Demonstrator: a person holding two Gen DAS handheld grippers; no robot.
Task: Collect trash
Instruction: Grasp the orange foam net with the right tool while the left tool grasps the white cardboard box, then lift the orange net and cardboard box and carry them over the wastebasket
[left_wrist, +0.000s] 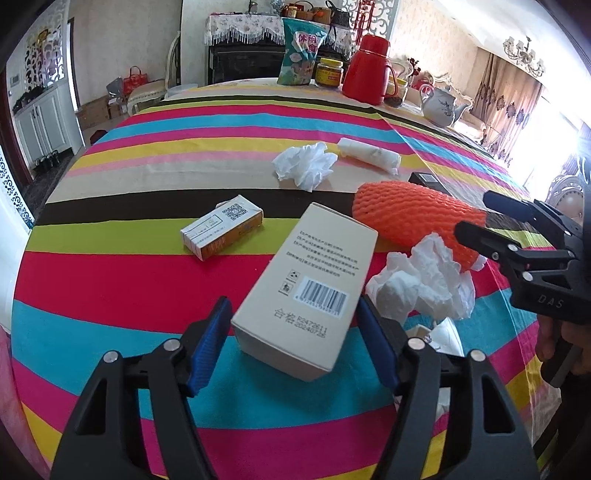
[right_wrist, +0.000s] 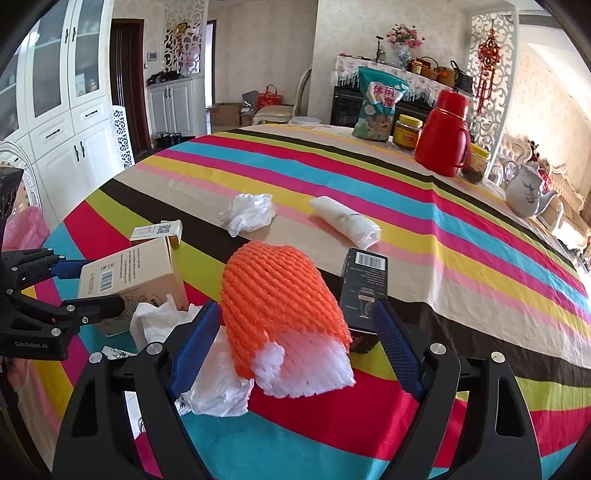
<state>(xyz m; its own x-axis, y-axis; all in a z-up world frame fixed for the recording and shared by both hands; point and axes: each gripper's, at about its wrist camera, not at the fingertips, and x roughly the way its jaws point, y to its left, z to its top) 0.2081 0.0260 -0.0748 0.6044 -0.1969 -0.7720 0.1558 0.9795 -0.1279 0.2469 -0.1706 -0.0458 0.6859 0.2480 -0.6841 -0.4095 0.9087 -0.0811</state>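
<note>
The left gripper (left_wrist: 295, 347) is spread around the tan box (left_wrist: 303, 288), pads not touching it. The right gripper (right_wrist: 295, 343) is spread around the orange foam net (right_wrist: 280, 306). Crumpled tissue (left_wrist: 424, 284) beside both could get grabbed too, or the box could slip sideways.

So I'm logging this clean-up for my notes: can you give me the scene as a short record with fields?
surface: striped tablecloth
left gripper: open, jaws either side of beige box, pads not visibly pressing
right gripper: open, around orange foam net
loose trash: crumpled tissue, rolled white wrapper, small carton, black box
far edge: red thermos, snack bag, teapot
</note>
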